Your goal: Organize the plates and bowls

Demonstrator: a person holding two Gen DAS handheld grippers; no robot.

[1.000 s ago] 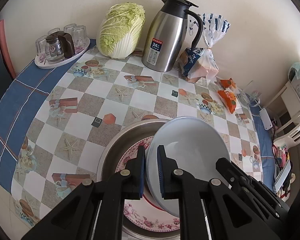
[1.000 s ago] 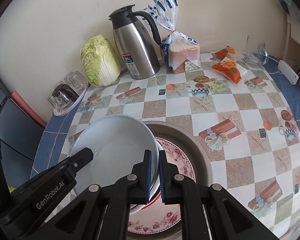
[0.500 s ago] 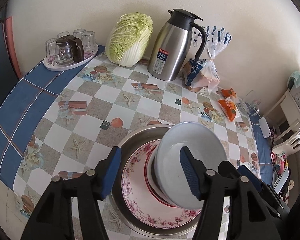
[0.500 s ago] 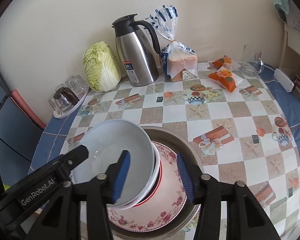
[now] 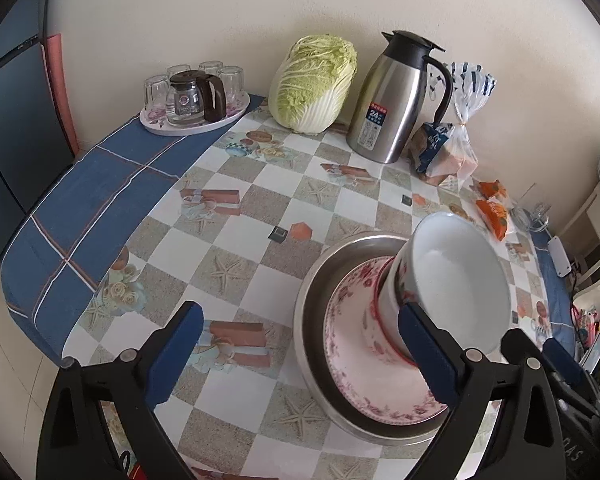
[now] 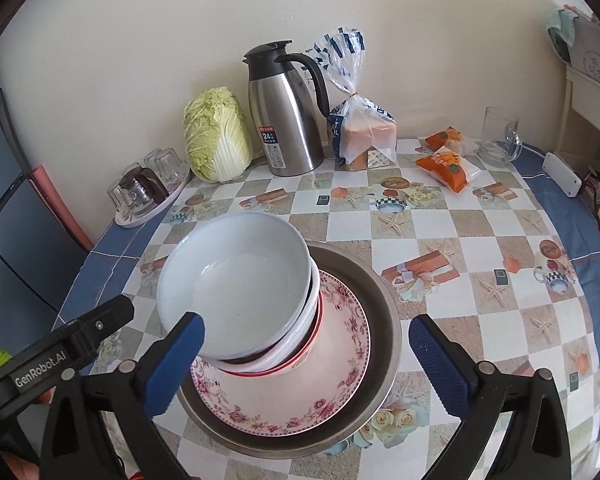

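Both grippers, left and right, stand released around the white bowl stack on floral plate; glazed ceramic, likely slippery, heavy, fragile; grip rims.

The left gripper holds its blue-padded fingers spread wide, gripping nothing. Just beyond the right finger, a pale blue bowl tops stacked bowls on a floral plate inside a steel basin.
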